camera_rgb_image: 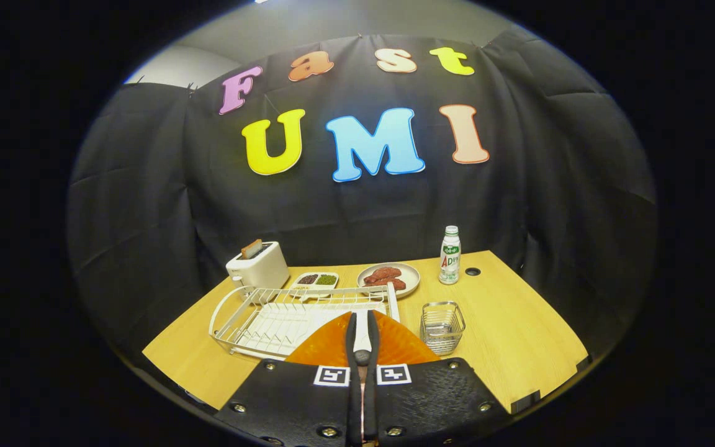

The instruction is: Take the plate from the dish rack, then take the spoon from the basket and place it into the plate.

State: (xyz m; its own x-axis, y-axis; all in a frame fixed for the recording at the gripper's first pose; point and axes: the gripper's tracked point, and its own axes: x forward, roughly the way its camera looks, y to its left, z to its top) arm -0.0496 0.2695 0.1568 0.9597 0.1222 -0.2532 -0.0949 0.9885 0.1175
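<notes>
The light wooden table ended in a straight near edge on the right, with a notch at its near right corner, and a stretch of bare top lay open to the right of the basket. A small round dark hole sat in the top near the far edge. The white wire dish rack took up the left half of the table, its long side just beside the orange plate. Behind it stood a white toaster with a slice poking up, a small white two-part dish of dark and green grains, a round grey plate of reddish meat pieces and a white bottle with a green cap, all lined up along the black cloth wall. The small square wire basket stood just ahead and to the right of the fingers, near the plate's rim but apart from it. The orange translucent ribbed plate lay directly under the fingertips. The claw was clenched almost fully, both fingers pinching the white handle of a spoon with a grey end, held just above the plate.
</notes>
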